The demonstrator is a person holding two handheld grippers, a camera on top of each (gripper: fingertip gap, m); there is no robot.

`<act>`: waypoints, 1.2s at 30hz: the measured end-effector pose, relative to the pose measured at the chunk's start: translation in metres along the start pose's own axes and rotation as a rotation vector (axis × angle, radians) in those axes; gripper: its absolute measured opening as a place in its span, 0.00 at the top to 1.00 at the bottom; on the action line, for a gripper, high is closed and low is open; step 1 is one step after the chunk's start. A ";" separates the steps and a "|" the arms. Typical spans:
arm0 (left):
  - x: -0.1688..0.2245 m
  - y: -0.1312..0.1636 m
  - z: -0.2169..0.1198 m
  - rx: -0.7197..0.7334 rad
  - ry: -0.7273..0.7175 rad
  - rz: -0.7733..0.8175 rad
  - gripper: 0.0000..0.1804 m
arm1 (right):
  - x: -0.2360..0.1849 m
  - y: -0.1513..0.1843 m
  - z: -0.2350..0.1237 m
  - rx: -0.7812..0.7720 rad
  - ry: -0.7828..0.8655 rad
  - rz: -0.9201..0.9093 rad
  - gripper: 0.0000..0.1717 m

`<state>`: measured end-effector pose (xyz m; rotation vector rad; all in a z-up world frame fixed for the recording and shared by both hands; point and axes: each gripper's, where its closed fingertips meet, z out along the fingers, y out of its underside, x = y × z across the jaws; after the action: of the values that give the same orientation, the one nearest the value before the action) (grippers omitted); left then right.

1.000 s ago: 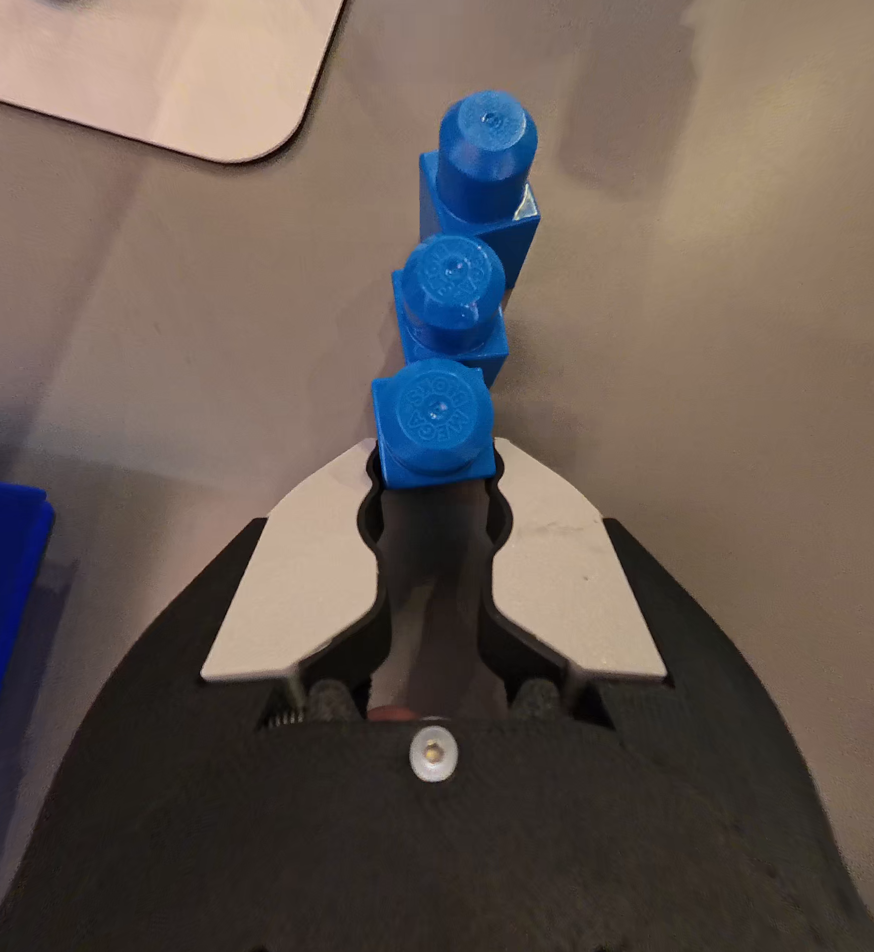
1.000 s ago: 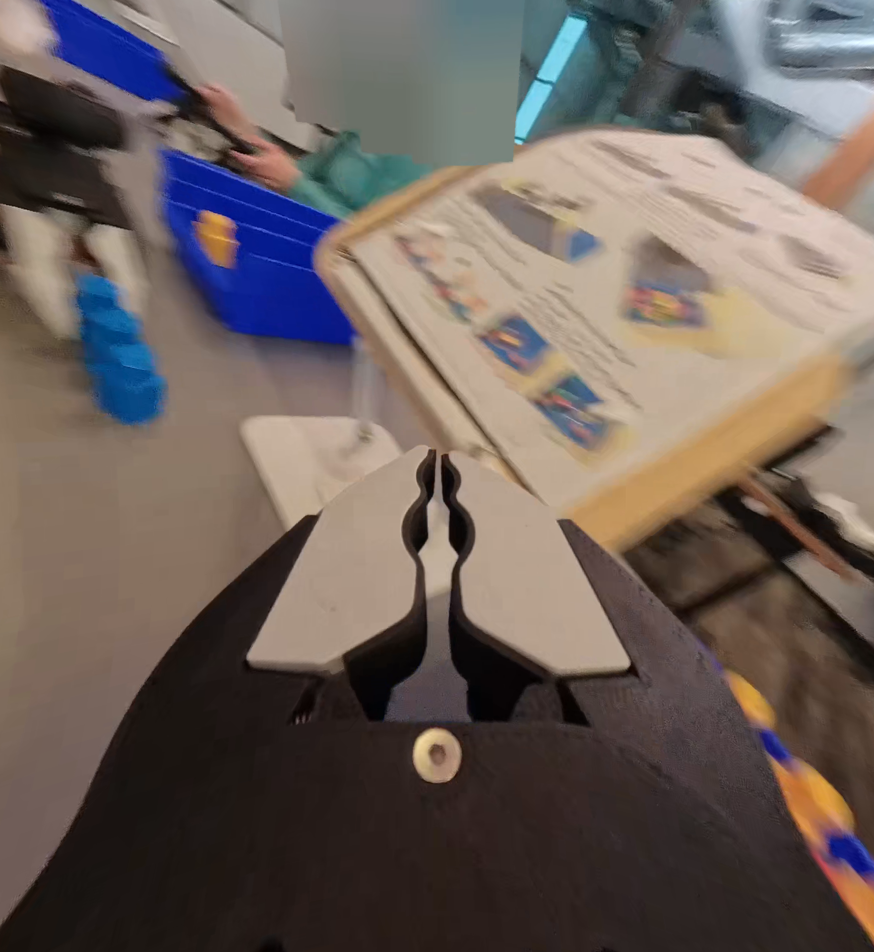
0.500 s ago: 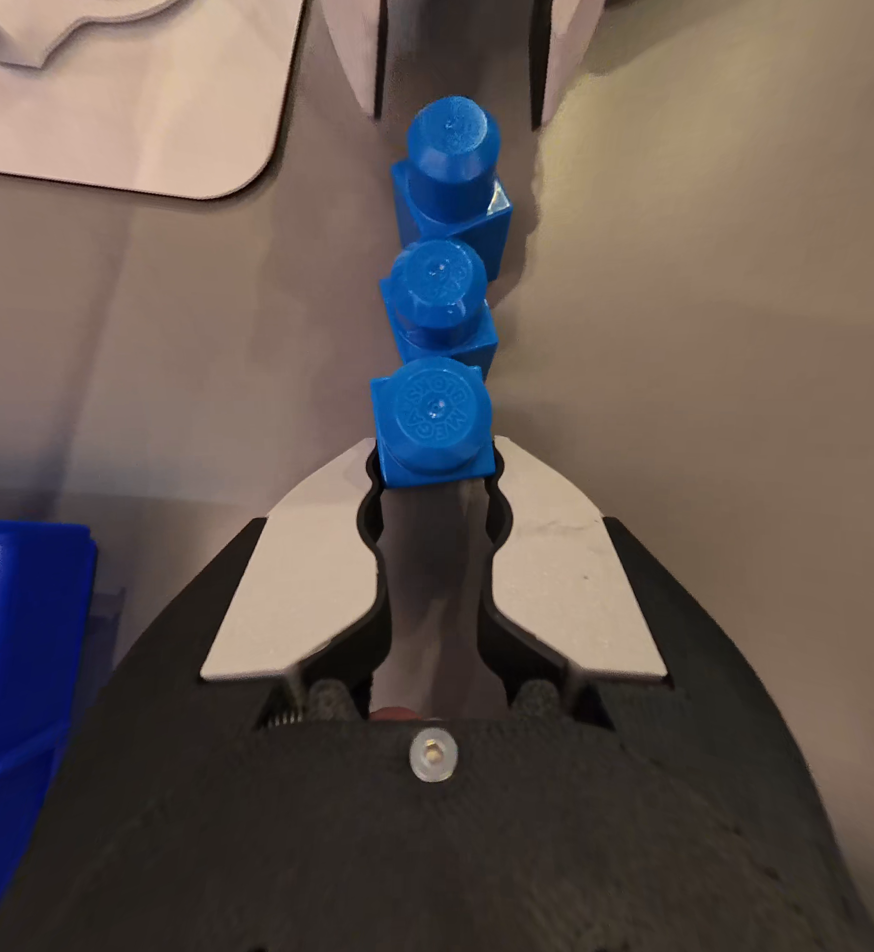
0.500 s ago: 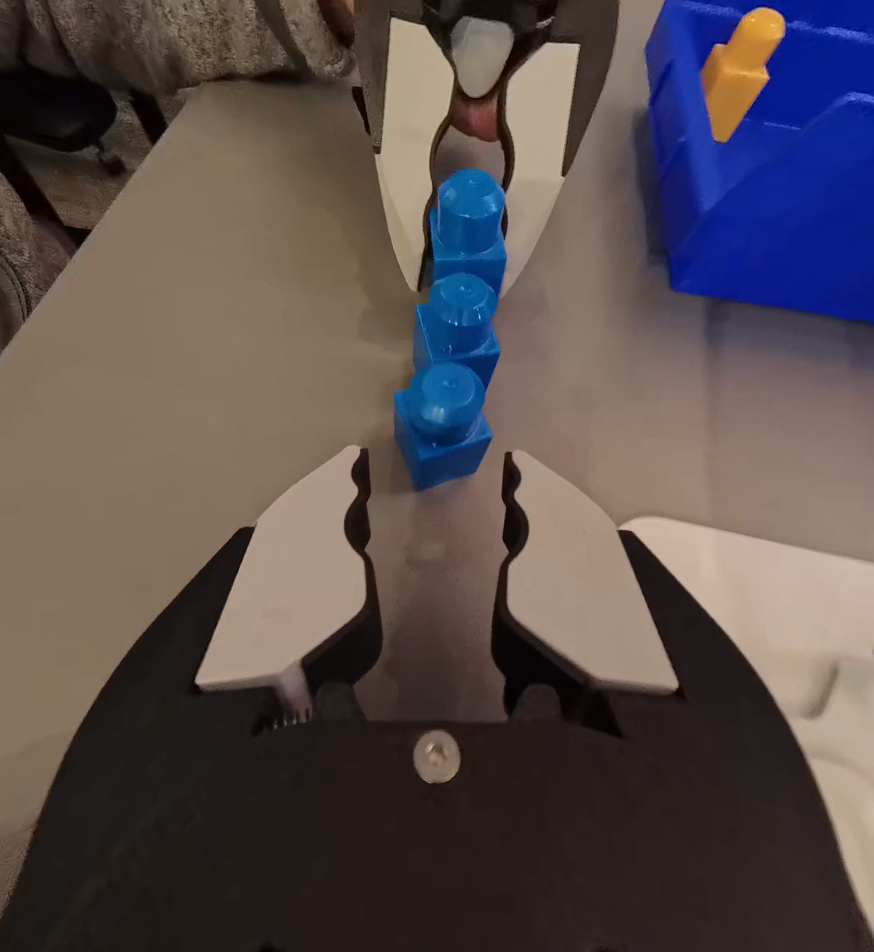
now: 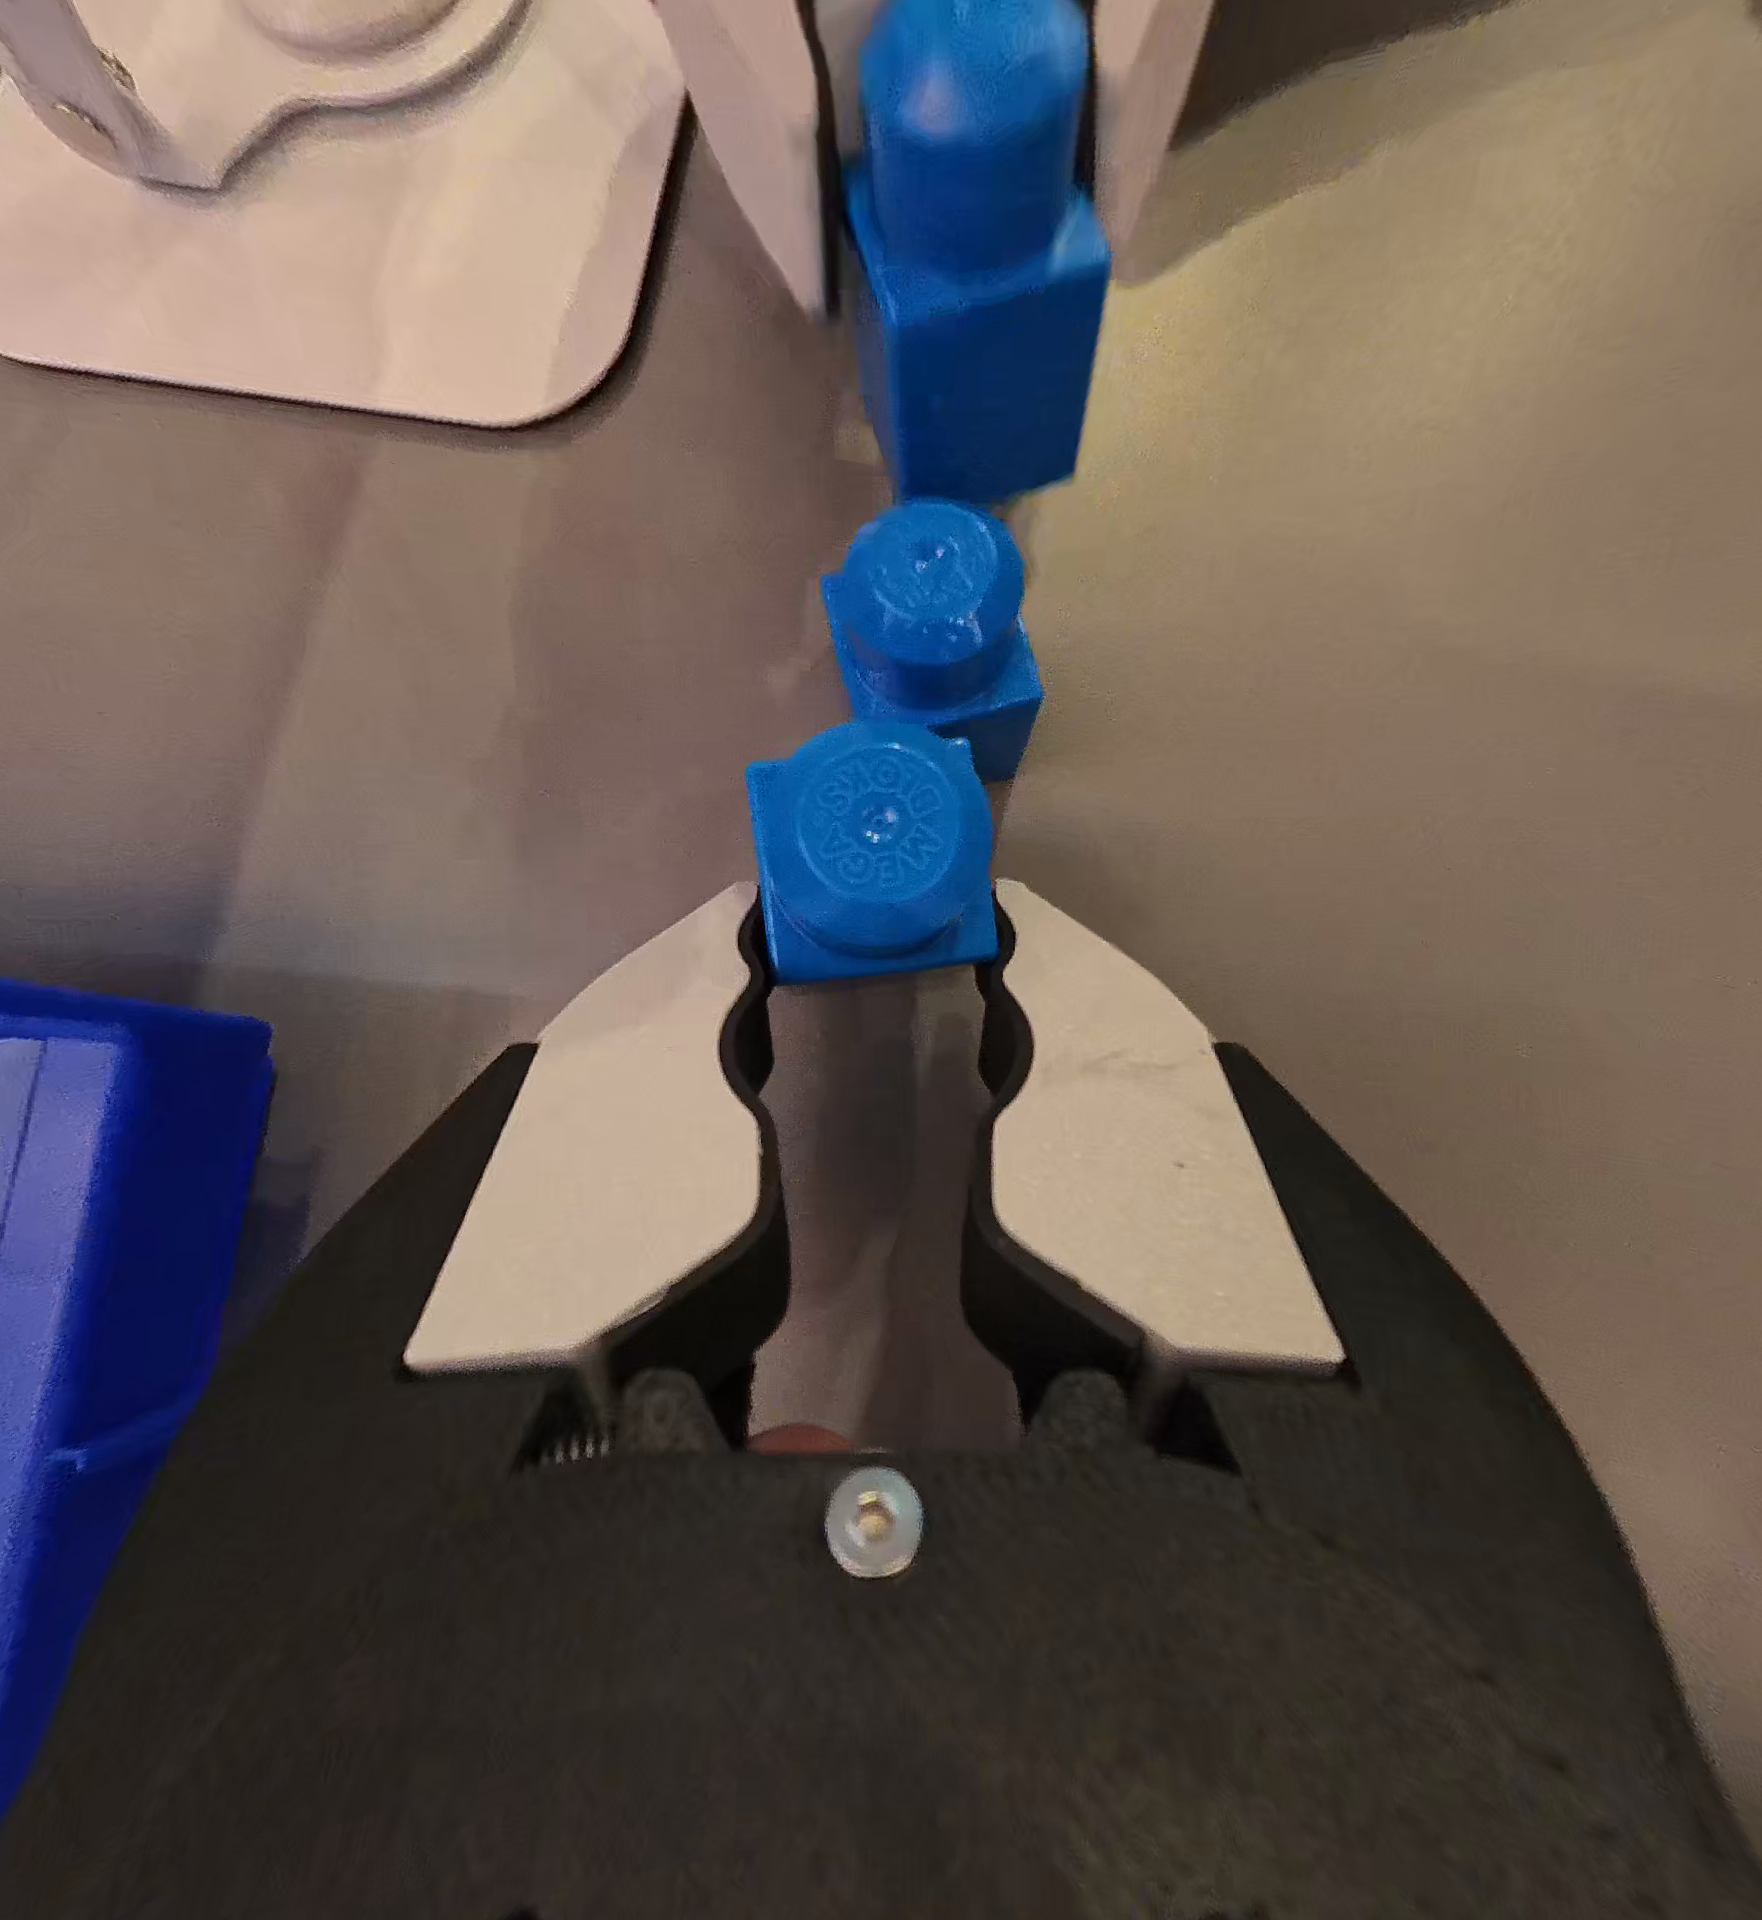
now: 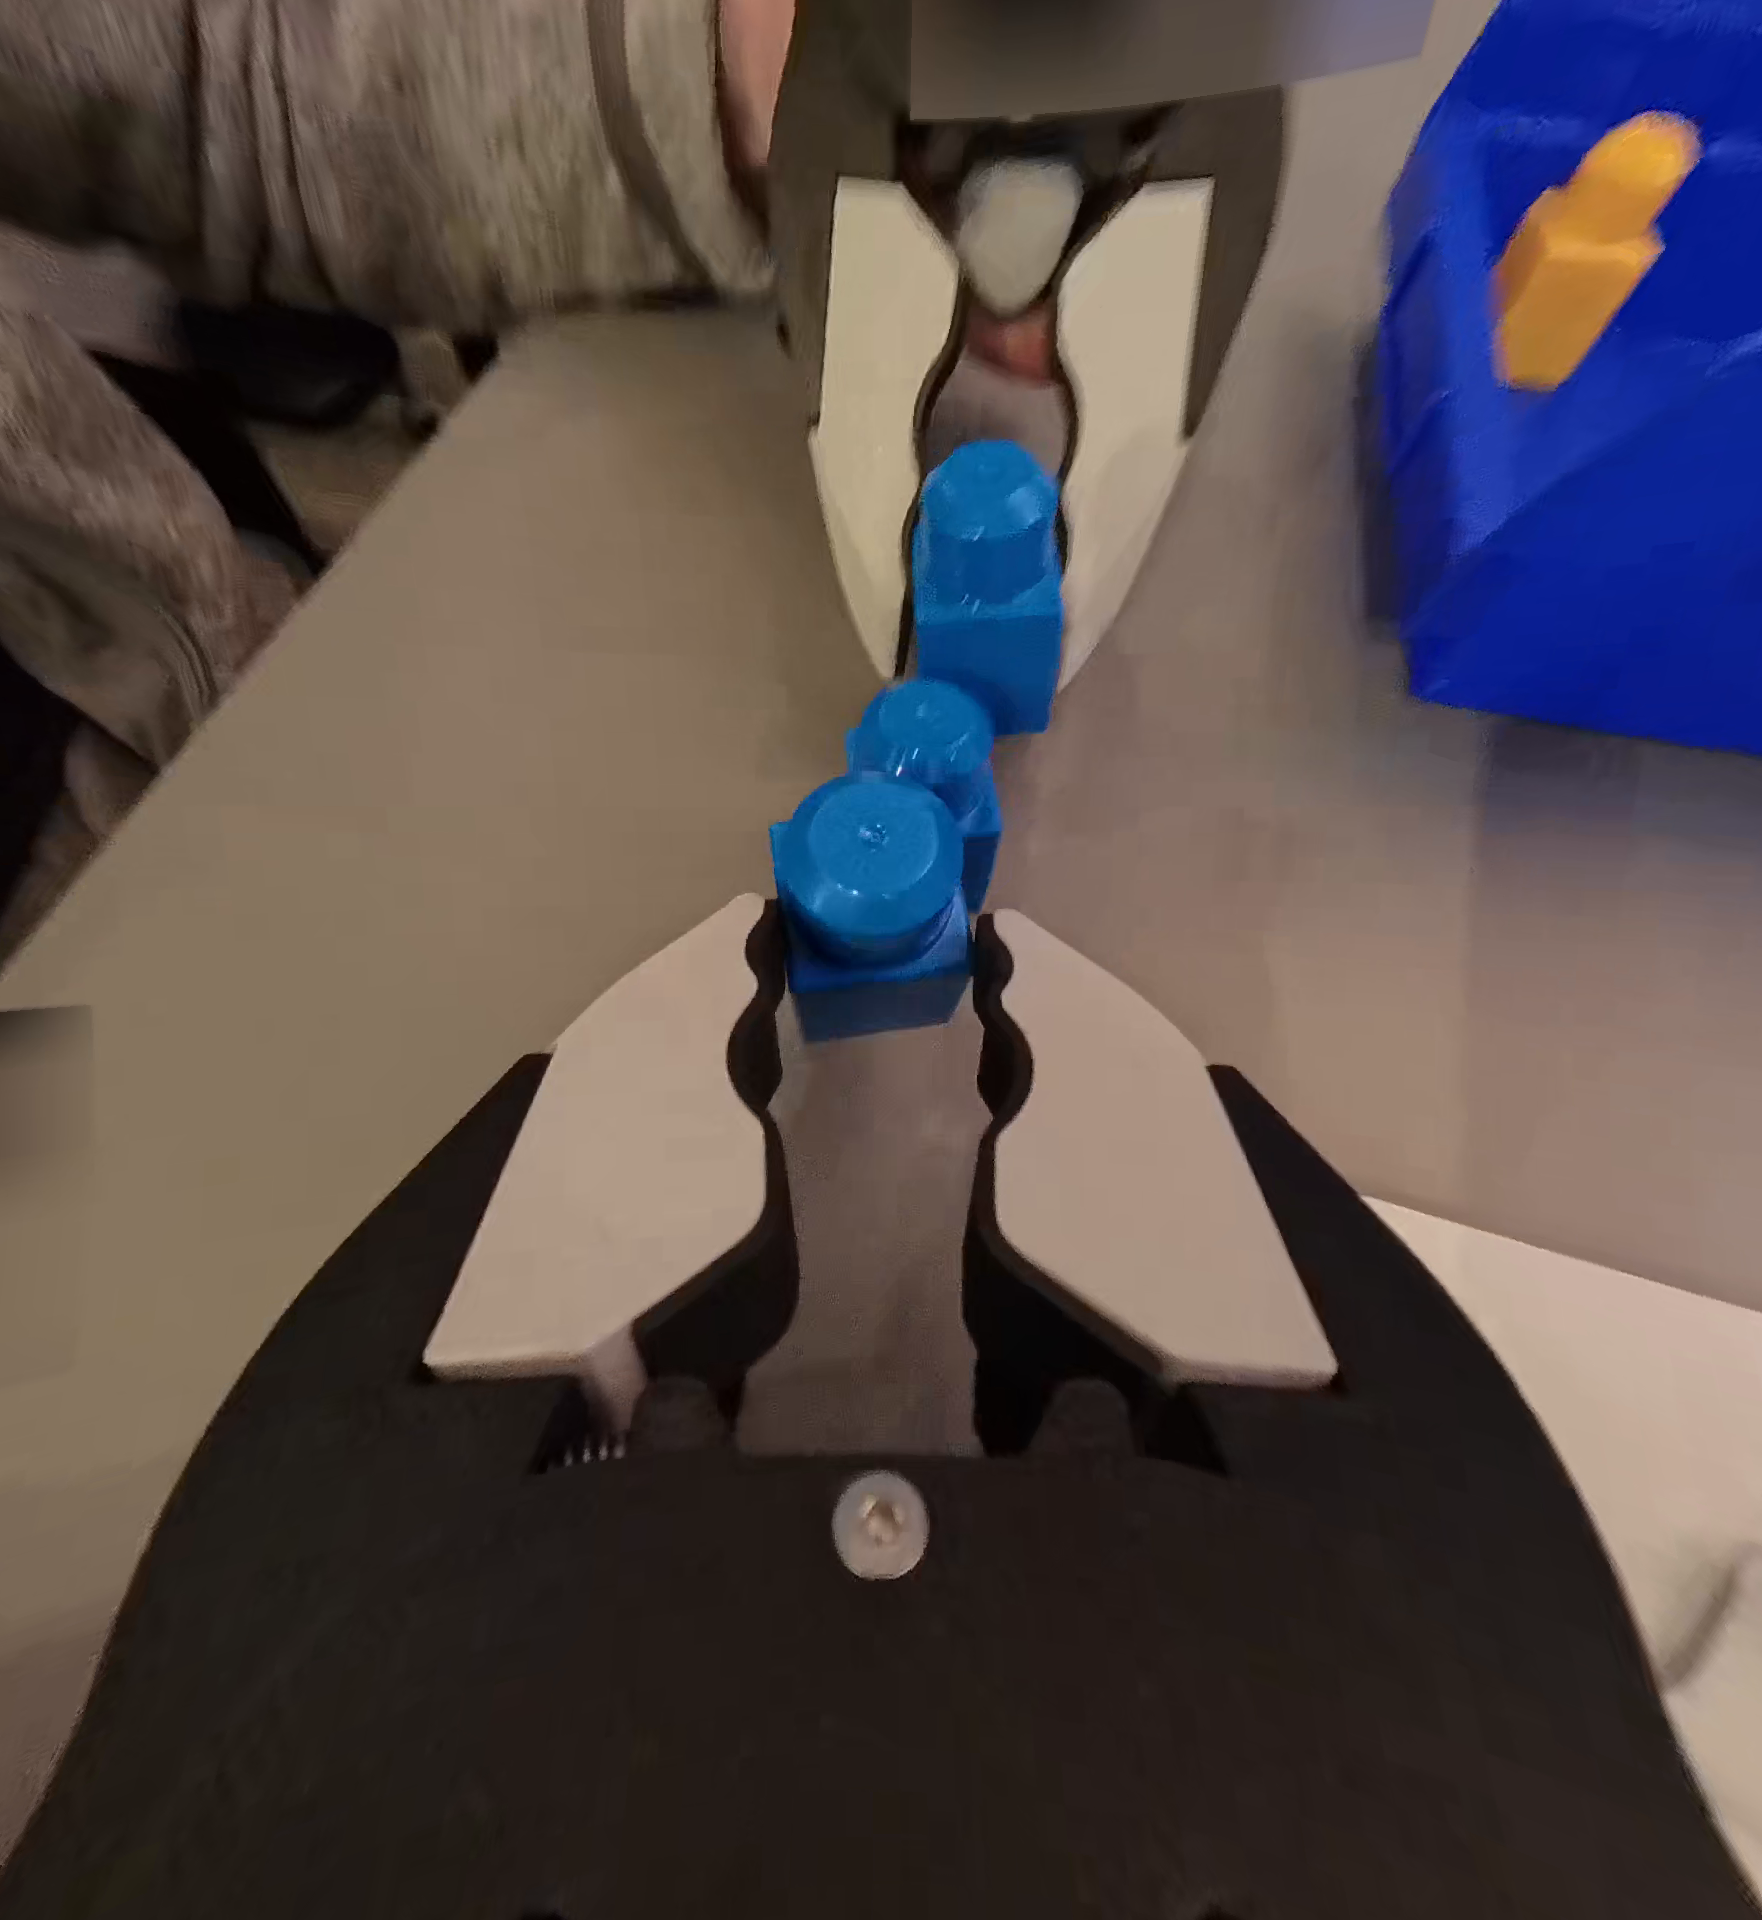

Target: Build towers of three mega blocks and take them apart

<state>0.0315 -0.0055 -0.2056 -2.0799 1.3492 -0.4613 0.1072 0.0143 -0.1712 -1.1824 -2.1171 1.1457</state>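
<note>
Three blue mega blocks stand in a row on the grey table, studs up. My left gripper (image 5: pixel 872 904) is shut on the near end block (image 5: pixel 872 862); both pads press its sides. The middle block (image 5: pixel 929 634) stands free behind it. My right gripper's fingers (image 5: pixel 752 156) flank the far end block (image 5: pixel 976 312) at the top of the left wrist view. In the right wrist view my right gripper (image 6: pixel 872 925) is shut on that end block (image 6: pixel 877 987). Beyond it are the middle block (image 6: pixel 924 738) and my left gripper (image 6: pixel 981 644), which holds its block (image 6: pixel 986 582).
A blue bin (image 6: pixel 1635 468) with an orange block (image 6: pixel 1583 249) stands at the right; it also shows in the left wrist view (image 5: pixel 77 1299). A white stand base (image 5: pixel 316 229) lies near the row. A person's grey sleeve (image 6: pixel 285 208) is past the table edge. Left tips to right tips: about 9 cm.
My right gripper swung round from the board to the blocks, opened, moved in on the end block and closed on it. My left gripper kept its grasp on its block throughout.
</note>
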 end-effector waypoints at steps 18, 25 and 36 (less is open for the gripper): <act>0.006 -0.039 -0.010 -0.155 -0.138 0.115 0.80 | -0.007 -0.086 -0.014 0.178 0.251 -0.133 0.79; 0.011 -0.054 -0.012 -0.151 -0.144 0.133 0.80 | -0.012 -0.090 -0.012 0.166 0.259 -0.184 0.79; 0.013 -0.063 -0.019 -0.214 -0.220 0.172 0.80 | -0.018 -0.091 -0.017 0.116 0.273 -0.248 0.79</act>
<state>0.0695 -0.0042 -0.1499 -2.0871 1.4804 -0.0138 0.0864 -0.0196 -0.0860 -0.9341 -1.9000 0.9242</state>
